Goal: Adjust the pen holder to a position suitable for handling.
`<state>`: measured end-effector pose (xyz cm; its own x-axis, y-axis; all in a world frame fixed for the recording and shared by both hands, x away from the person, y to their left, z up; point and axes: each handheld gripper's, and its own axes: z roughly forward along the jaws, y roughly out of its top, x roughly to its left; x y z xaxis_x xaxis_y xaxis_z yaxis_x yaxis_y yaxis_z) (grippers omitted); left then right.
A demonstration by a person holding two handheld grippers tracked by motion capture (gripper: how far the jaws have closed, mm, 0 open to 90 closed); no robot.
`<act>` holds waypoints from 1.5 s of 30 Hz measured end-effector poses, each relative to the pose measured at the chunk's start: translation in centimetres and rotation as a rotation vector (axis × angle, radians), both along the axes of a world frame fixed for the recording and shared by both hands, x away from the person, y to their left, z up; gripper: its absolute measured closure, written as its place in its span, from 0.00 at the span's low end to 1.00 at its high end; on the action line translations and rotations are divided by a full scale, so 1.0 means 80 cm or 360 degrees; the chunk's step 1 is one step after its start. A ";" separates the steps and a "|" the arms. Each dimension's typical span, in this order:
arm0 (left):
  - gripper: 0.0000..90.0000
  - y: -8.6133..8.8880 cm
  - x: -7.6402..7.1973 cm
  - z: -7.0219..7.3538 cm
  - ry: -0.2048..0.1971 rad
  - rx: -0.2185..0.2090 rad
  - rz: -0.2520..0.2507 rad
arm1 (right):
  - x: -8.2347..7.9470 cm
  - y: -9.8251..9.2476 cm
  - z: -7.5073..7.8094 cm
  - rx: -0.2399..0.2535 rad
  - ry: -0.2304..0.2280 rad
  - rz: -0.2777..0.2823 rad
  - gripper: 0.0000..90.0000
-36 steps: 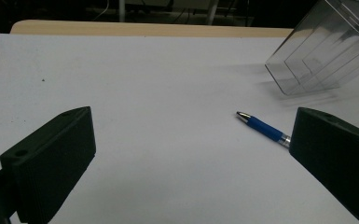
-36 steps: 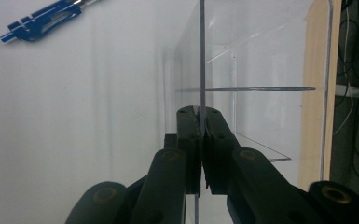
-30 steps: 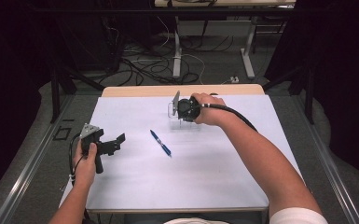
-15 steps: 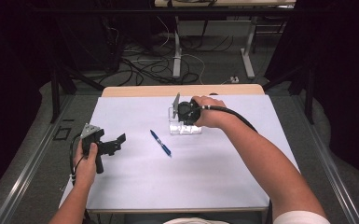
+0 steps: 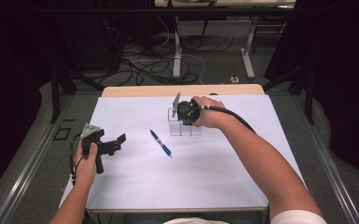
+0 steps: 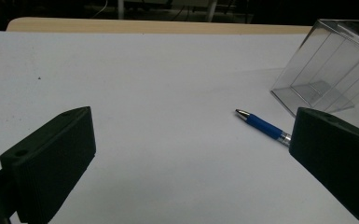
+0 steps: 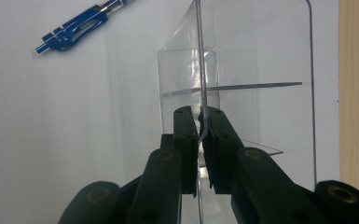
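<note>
A clear plastic box (image 5: 182,125) with inner dividers stands at the back middle of the white sheet. My right gripper (image 5: 181,112) is shut on its top wall; in the right gripper view the jaws pinch the thin clear wall (image 7: 200,122). A blue pen (image 5: 161,143) lies on the sheet in front and left of the box, also seen as the pen (image 7: 81,25) and the pen (image 6: 263,126). My left gripper (image 5: 116,141) is held at the left side of the table, open, with nothing between its fingers. The box (image 6: 328,70) looks tilted in the left gripper view.
The white sheet (image 5: 191,177) covers the table; a strip of bare wood (image 5: 182,90) shows at the far edge. Cables and table legs lie on the floor beyond. A metal rail (image 5: 23,177) runs along the left side.
The right gripper has drawn the clear box slightly nearer and to the right. The left gripper and the pen have not moved.
</note>
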<state>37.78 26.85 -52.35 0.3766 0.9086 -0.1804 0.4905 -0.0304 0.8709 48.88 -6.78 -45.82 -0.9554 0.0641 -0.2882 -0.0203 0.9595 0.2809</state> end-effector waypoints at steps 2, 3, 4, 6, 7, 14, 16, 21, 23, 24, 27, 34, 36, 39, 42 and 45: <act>0.00 0.000 0.000 0.000 0.0000 0.0000 0.0000 | 0.001 0.000 0.000 0.0010 0.0003 -0.0010 0.93; 0.00 0.000 0.000 0.000 -0.0001 0.0000 0.0000 | 0.001 0.000 0.000 0.0012 0.0004 -0.0017 0.93; 0.00 0.000 0.000 0.000 -0.0001 0.0000 0.0000 | 0.001 0.000 0.000 0.0015 0.0004 -0.0021 0.93; 0.00 0.000 0.000 0.000 0.0002 0.0000 0.0001 | 0.001 0.000 0.000 0.0023 0.0005 -0.0030 0.92; 0.00 0.000 0.000 0.000 0.0003 -0.0001 0.0002 | 0.001 -0.001 -0.001 0.0031 0.0002 -0.0044 0.92; 0.00 -0.001 0.000 0.000 0.0009 -0.0001 0.0000 | 0.001 -0.008 -0.001 0.0120 -0.0010 -0.0122 0.83; 0.00 -0.001 0.000 0.000 0.0009 -0.0001 -0.0001 | 0.000 -0.010 0.000 0.0148 -0.0020 -0.0131 0.81; 0.00 -0.002 0.000 0.000 0.0011 -0.0001 -0.0001 | -0.002 -0.014 0.006 0.0216 -0.0032 -0.0192 0.74; 0.00 -0.002 0.000 0.000 0.0010 -0.0001 -0.0003 | -0.002 -0.016 0.009 0.0234 -0.0033 -0.0201 0.73; 0.00 -0.002 0.000 0.000 0.0010 -0.0002 -0.0003 | -0.002 -0.017 0.010 0.0247 -0.0032 -0.0212 0.72; 0.00 -0.002 0.000 0.000 0.0010 -0.0004 -0.0003 | -0.003 -0.021 0.014 0.0301 -0.0033 -0.0258 0.71; 0.00 -0.002 0.000 0.001 0.0004 -0.0016 -0.0004 | -0.009 -0.027 0.020 0.0381 -0.0080 -0.0329 0.66; 0.00 -0.002 0.000 0.001 0.0005 -0.0015 -0.0005 | -0.013 -0.028 0.023 0.0428 -0.0088 -0.0366 0.62; 0.00 -0.002 -0.001 0.001 0.0001 -0.0013 -0.0003 | -0.016 -0.030 0.029 0.0483 -0.0124 -0.0425 0.59; 0.00 -0.002 -0.001 0.001 0.0001 -0.0013 -0.0001 | -0.017 -0.032 0.034 0.0539 -0.0150 -0.0463 0.58; 0.00 -0.002 0.000 0.001 -0.0001 -0.0013 -0.0002 | -0.023 -0.036 0.042 0.0658 -0.0151 -0.0587 0.53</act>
